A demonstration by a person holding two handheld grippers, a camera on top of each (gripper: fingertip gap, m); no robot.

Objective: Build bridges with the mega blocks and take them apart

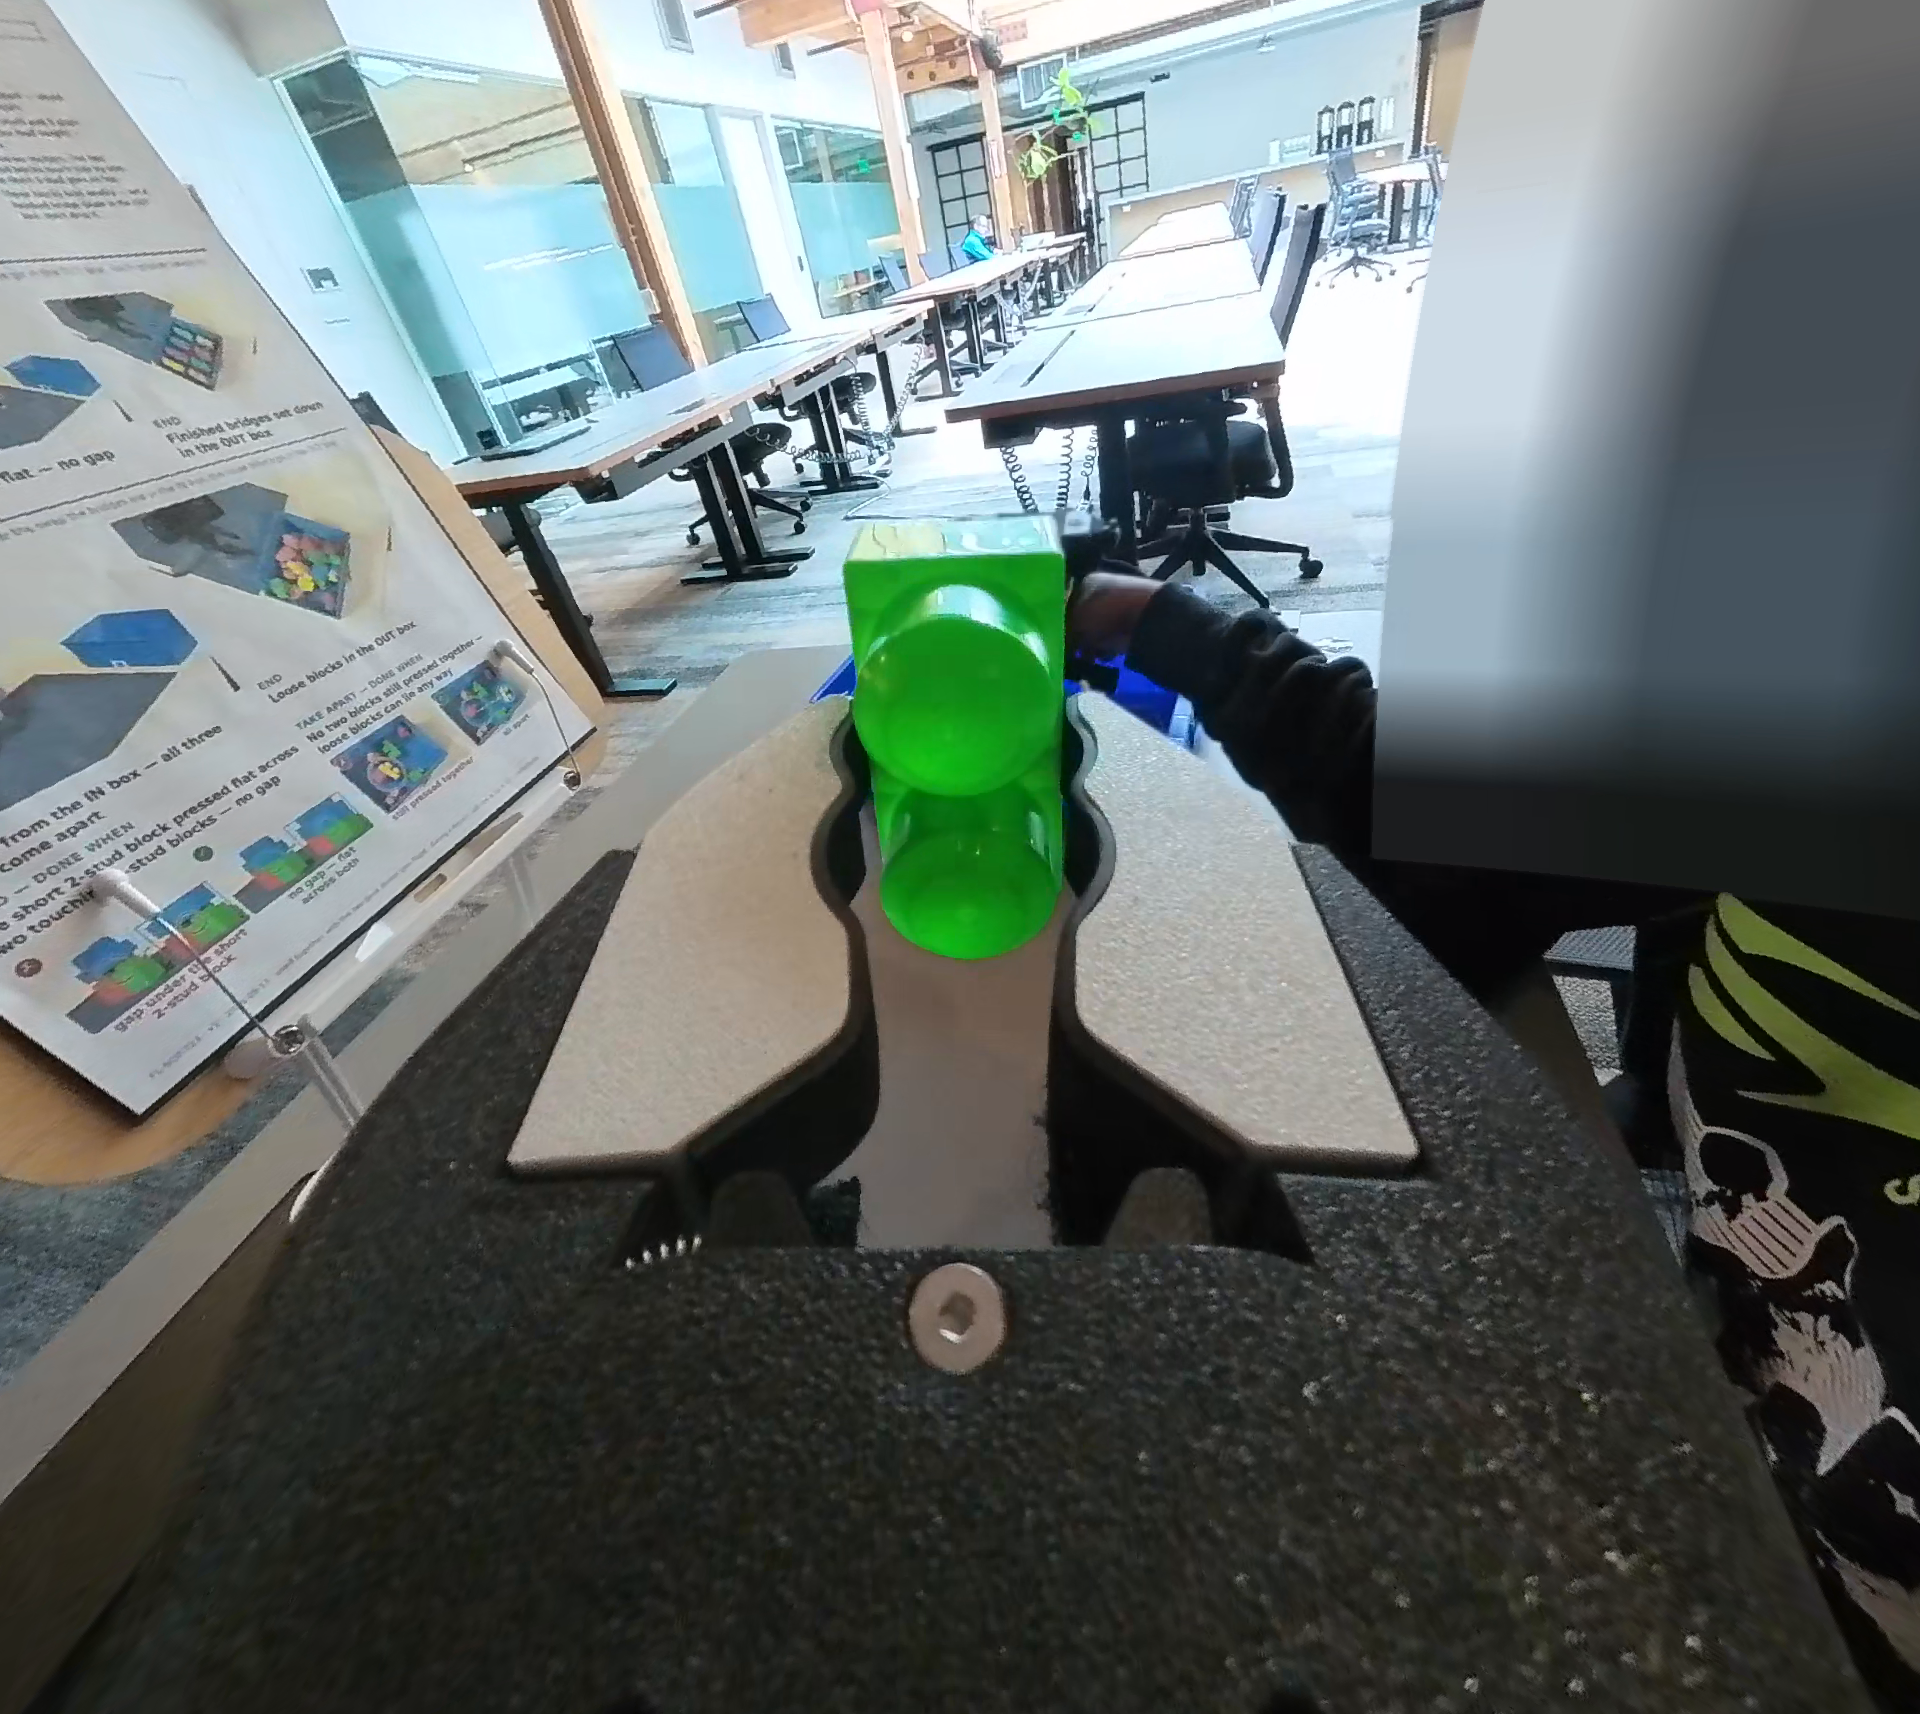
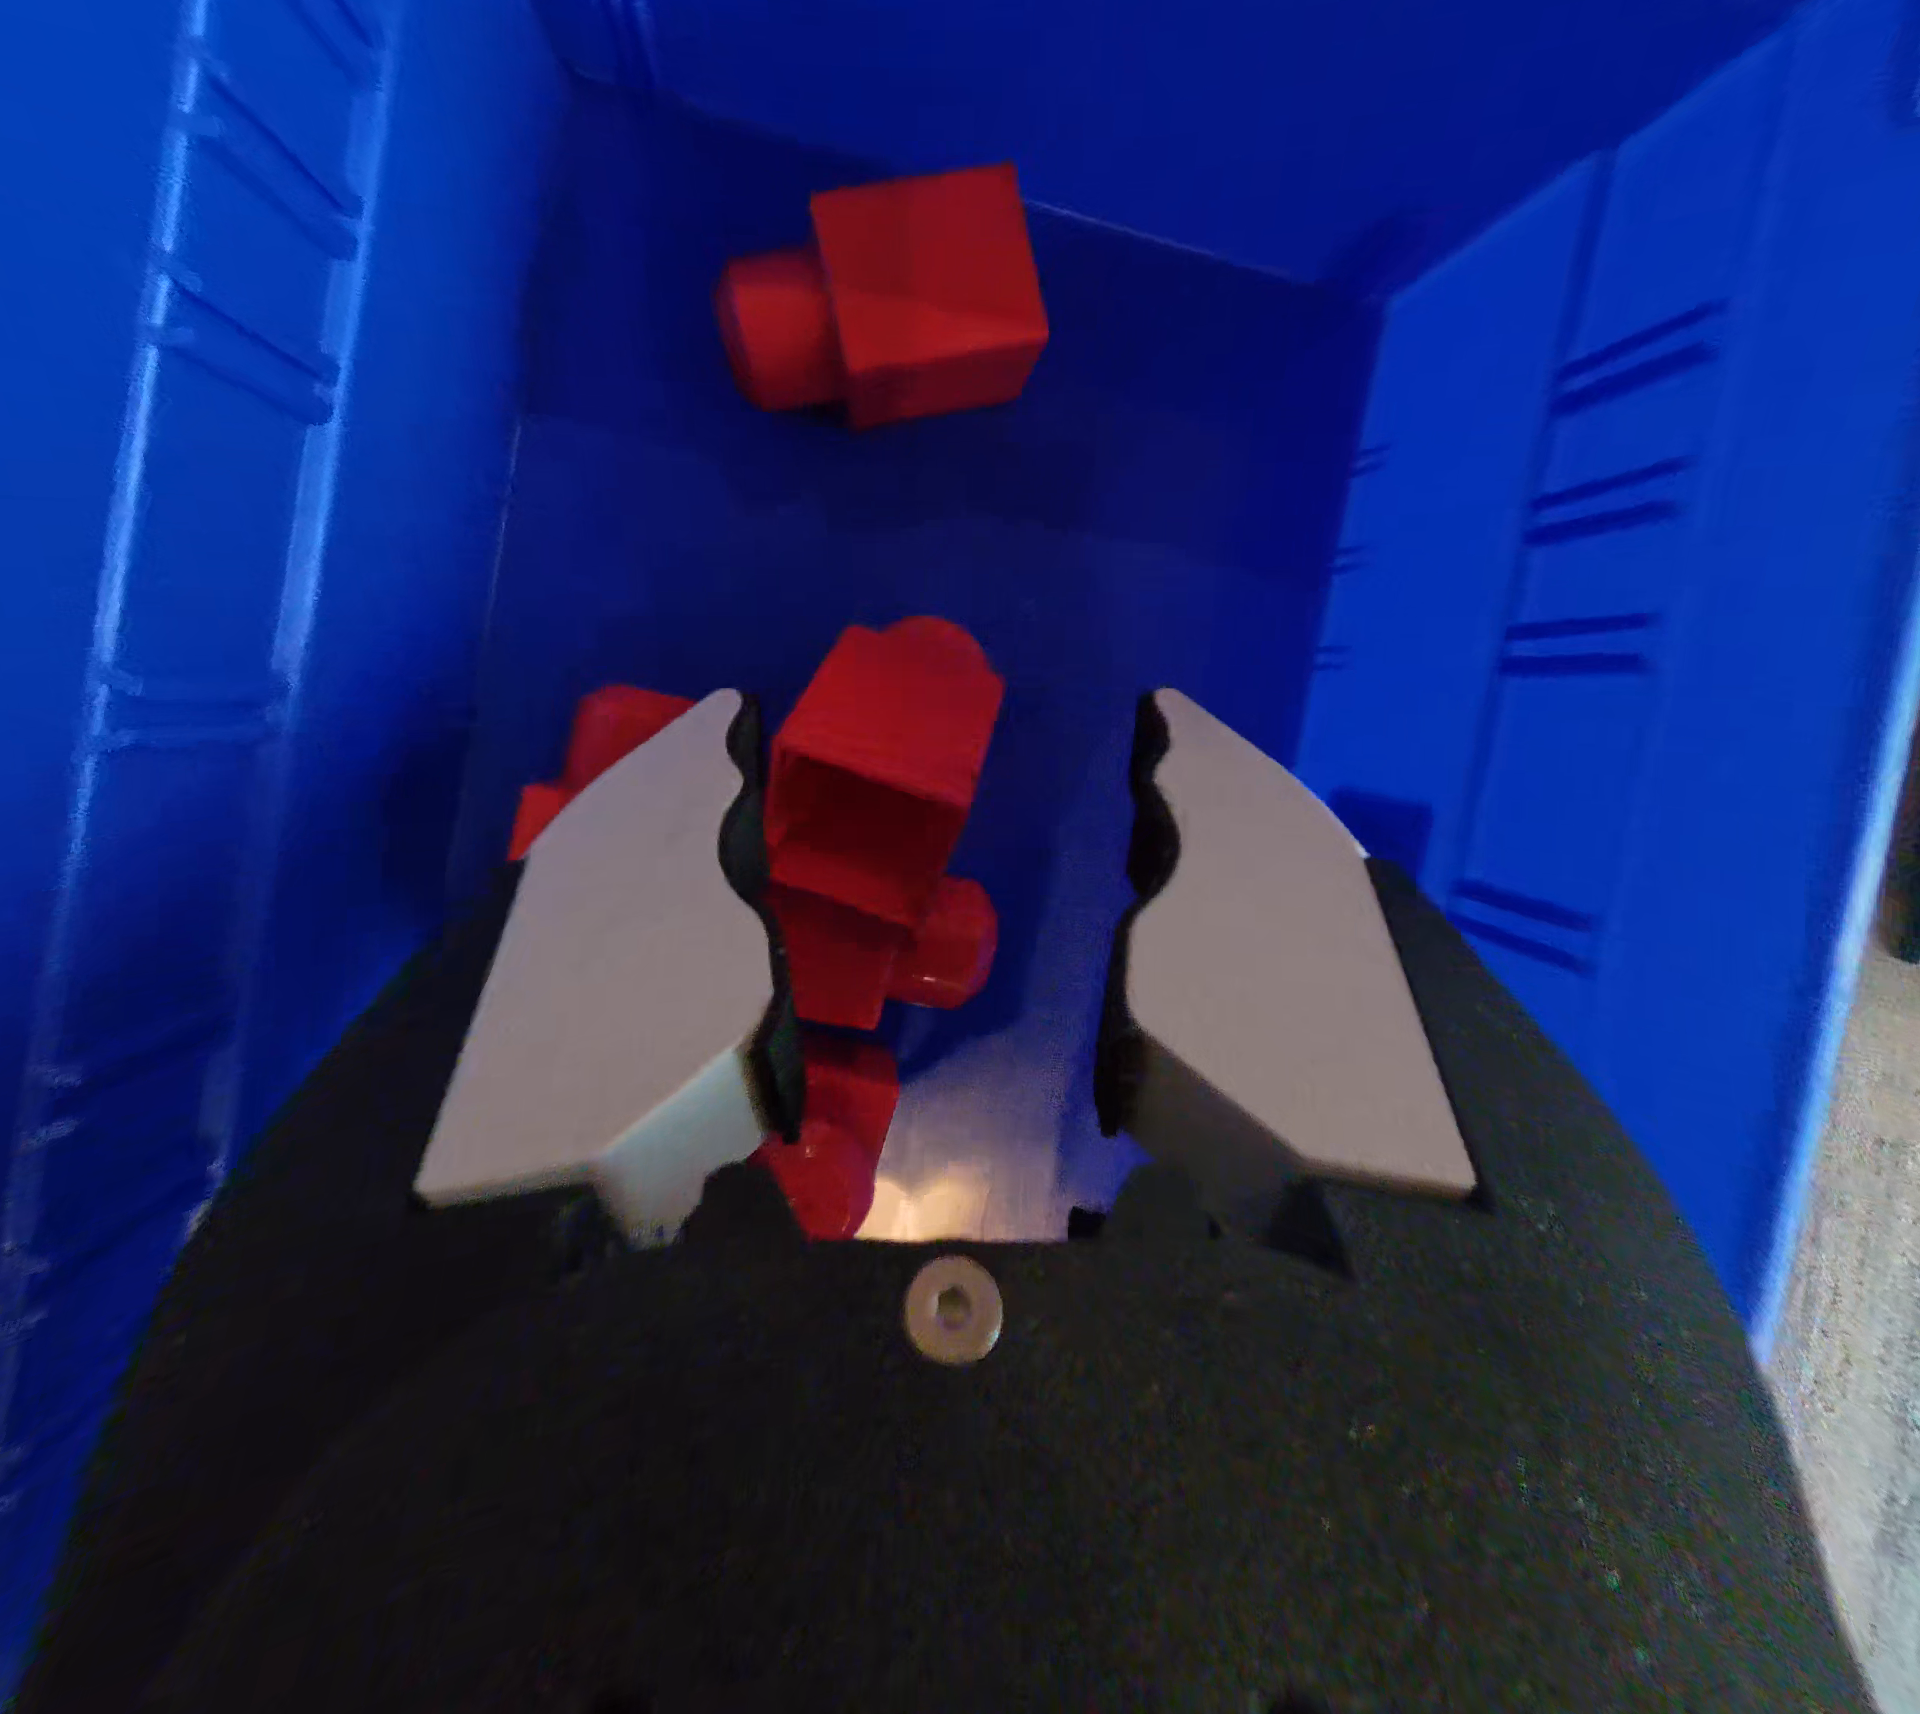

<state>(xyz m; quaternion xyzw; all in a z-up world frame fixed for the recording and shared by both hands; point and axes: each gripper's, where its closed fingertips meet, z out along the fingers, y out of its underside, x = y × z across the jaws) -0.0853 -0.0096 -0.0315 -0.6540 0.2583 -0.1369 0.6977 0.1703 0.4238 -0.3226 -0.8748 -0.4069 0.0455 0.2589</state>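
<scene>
- Left claw (image 1: pixel 961 791) was clamped on a green two-stud block (image 1: pixel 956 729), held up off any surface; both studs faced the camera and the block's body pointed away, between the wavy inner faces of the fingers (image 1: pixel 727 916).
- Just beyond the green block, a sliver of the blue bin (image 1: pixel 1143 693) showed, with a dark-sleeved arm (image 1: pixel 1226 677) reaching toward it.
- An instruction sheet (image 1: pixel 208 625) stood propped on a stand at the left of that view; rows of office desks (image 1: pixel 1122 355) and chairs ran behind.
- Right claw (image 2: pixel 945 885) sat inside the blue bin (image 2: pixel 1507 521), its jaws spread apart and gripping nothing.
- Red blocks lay loose on the bin floor: one single-stud block (image 2: pixel 914 293) on its side near the far wall, stud toward the left wall.
- A second red block (image 2: pixel 883 750) lay in the gap between the jaws, close to the left finger, open underside toward the camera; contact with the finger could not be judged.
- Further red blocks (image 2: pixel 862 947) sat below it, nearer the claw base, partly overlapped.
- Another red block (image 2: pixel 603 739) lay by the left wall, half hidden behind the left finger (image 2: pixel 623 937).
- Right view was motion-blurred; fine detail was unclear.
</scene>
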